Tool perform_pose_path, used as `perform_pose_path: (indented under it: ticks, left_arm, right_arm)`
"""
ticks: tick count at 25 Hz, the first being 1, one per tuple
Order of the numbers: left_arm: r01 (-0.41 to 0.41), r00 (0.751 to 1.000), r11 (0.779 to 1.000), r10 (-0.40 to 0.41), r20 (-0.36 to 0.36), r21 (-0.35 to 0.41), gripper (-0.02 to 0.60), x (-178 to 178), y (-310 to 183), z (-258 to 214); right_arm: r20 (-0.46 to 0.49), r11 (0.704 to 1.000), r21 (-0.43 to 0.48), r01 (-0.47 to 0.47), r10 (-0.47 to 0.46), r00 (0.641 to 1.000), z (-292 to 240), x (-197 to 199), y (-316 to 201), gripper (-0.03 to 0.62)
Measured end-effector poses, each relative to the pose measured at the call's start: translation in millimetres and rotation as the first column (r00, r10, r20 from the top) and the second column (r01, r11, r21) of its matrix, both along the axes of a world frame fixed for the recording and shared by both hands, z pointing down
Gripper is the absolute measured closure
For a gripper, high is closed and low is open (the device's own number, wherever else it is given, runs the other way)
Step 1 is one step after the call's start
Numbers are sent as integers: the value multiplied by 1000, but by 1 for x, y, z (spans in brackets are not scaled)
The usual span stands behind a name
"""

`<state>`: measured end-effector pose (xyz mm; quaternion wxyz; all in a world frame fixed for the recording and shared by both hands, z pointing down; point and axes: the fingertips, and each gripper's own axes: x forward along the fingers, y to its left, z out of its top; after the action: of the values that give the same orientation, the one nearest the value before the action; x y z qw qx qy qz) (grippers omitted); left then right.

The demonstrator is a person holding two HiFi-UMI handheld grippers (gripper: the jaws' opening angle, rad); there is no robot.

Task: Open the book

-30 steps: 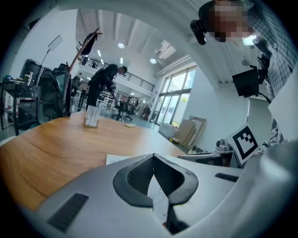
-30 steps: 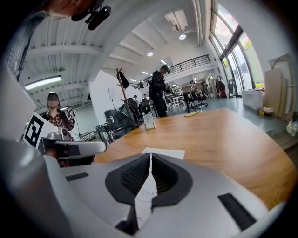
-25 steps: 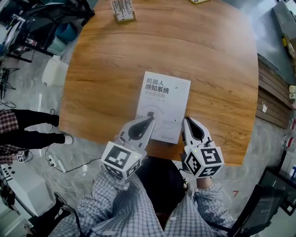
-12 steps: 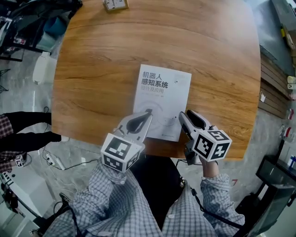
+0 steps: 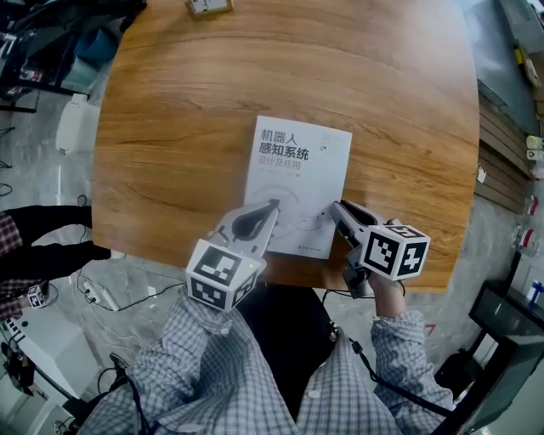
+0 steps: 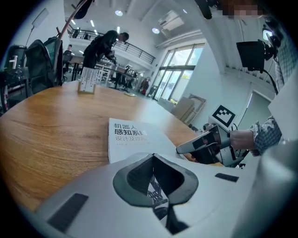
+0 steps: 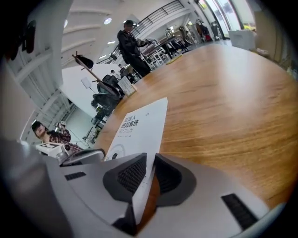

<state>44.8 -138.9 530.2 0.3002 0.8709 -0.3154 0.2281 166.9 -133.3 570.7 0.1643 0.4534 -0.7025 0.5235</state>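
A closed white book (image 5: 297, 183) with dark print on its cover lies flat on the round wooden table (image 5: 170, 127). My left gripper (image 5: 272, 204) is shut and empty, its tip over the cover near the book's near left corner; in its own view the book (image 6: 130, 137) lies just beyond the closed tips (image 6: 153, 156). My right gripper (image 5: 334, 206) is rolled onto its side at the book's near right corner. Its jaws are closing with the book's edge (image 7: 139, 123) between them (image 7: 150, 155); bare wood still shows between the edge and one pad.
A small box (image 5: 209, 6) stands at the table's far edge. The near table edge (image 5: 374, 285) runs just under my hands. A person's legs (image 5: 42, 246) are on the floor at the left, and someone (image 6: 104, 44) stands beyond the table among chairs.
Both grippers have sunk onto the book's near edge. The right gripper has rolled onto its side, parted its jaws and moved from beside the book onto its near right corner.
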Motion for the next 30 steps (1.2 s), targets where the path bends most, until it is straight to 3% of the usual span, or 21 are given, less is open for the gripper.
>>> perform_pose_path:
  ticks: [4, 7, 8, 11, 13, 16, 18, 24, 27, 30]
  left_arm:
    - [-29, 1000, 1000, 28, -2, -12, 583, 5, 5, 0]
    - [-107, 994, 994, 107, 4, 0, 581, 15, 15, -8]
    - [-148, 989, 989, 148, 7, 8, 565, 20, 21, -11]
    - [-274, 962, 961, 273, 26, 43, 422, 38, 42, -20]
    - [-378, 923, 919, 364, 125, 113, 348, 48, 59, -23]
    - [-542, 824, 807, 454, 340, 236, 303, 60, 83, -28]
    - [-573, 801, 772, 458, 386, 276, 290, 69, 93, -33]
    - [-564, 797, 758, 394, 458, 328, 288, 83, 96, -28]
    - [-542, 804, 779, 369, 467, 317, 288, 85, 93, -21]
    - [-534, 804, 785, 358, 474, 314, 294, 87, 91, -21]
  right_arm:
    - [90, 997, -25, -74, 76, 993, -8, 3, 0, 557]
    - [165, 993, -26, -115, 118, 979, -20, 2, 0, 565]
    - [180, 992, -24, -124, 126, 975, -24, 2, 0, 565]
    - [221, 988, -24, -149, 151, 964, -33, -1, -2, 568]
    - [258, 984, -30, -173, 175, 950, -38, -2, -2, 569]
    - [289, 978, -42, -206, 209, 934, -44, -2, -2, 569]
    - [309, 973, -47, -227, 230, 923, -49, -3, -3, 571]
    - [350, 958, -61, -279, 282, 893, -56, -5, -3, 572]
    - [409, 953, -55, -299, 294, 864, -62, -11, -6, 574]
    - [408, 955, -50, -292, 286, 867, -64, -11, -7, 574]
